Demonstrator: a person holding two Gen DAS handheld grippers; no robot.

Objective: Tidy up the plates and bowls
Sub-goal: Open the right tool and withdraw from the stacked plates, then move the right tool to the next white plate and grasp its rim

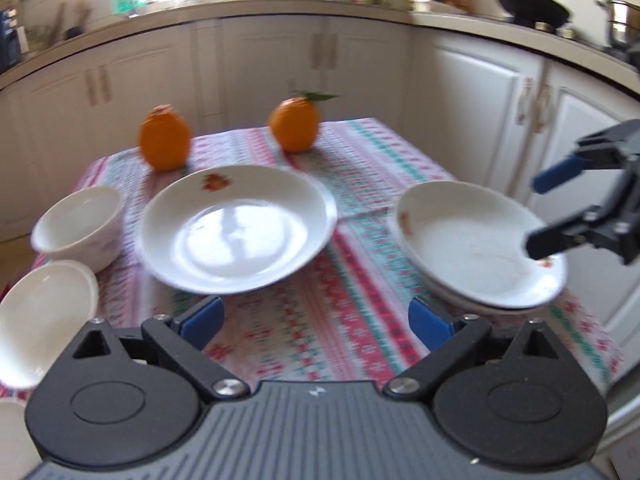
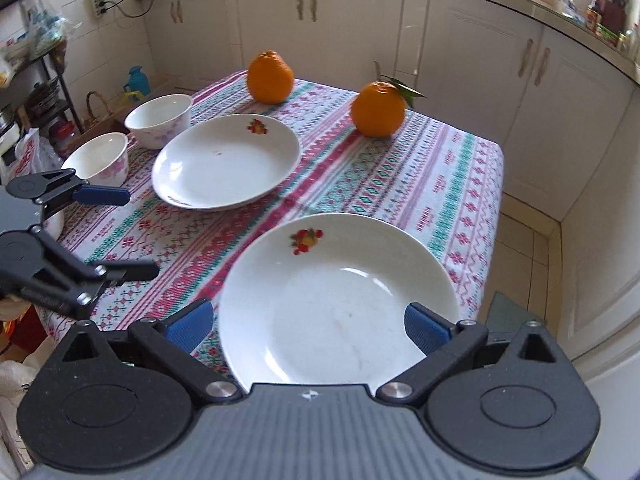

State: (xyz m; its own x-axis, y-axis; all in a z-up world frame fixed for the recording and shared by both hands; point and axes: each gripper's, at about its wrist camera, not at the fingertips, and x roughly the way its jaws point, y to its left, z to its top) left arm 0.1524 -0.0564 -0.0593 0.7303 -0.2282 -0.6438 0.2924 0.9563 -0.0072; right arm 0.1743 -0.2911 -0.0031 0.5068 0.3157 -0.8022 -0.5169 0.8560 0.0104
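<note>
A white plate with a fruit motif (image 1: 236, 228) lies mid-table, just beyond my left gripper (image 1: 316, 322), which is open with only tablecloth between its blue pads. At the right, another motif plate (image 1: 472, 248) rests on what looks like a second plate. My right gripper (image 1: 536, 216) hovers open over its right rim. In the right wrist view that plate (image 2: 340, 300) lies below the open right gripper (image 2: 308, 326), not gripped. The mid-table plate (image 2: 226, 160) and two white bowls (image 2: 158, 120) (image 2: 100, 158) sit at the left, near the left gripper (image 2: 134, 232).
Two oranges (image 2: 270, 78) (image 2: 378, 110) stand at the far side of the table, which has a patterned cloth (image 2: 440, 184). The table's right edge drops to a tiled floor. White cabinets (image 2: 460, 40) close in behind and to the right. Clutter and a shelf stand at the left.
</note>
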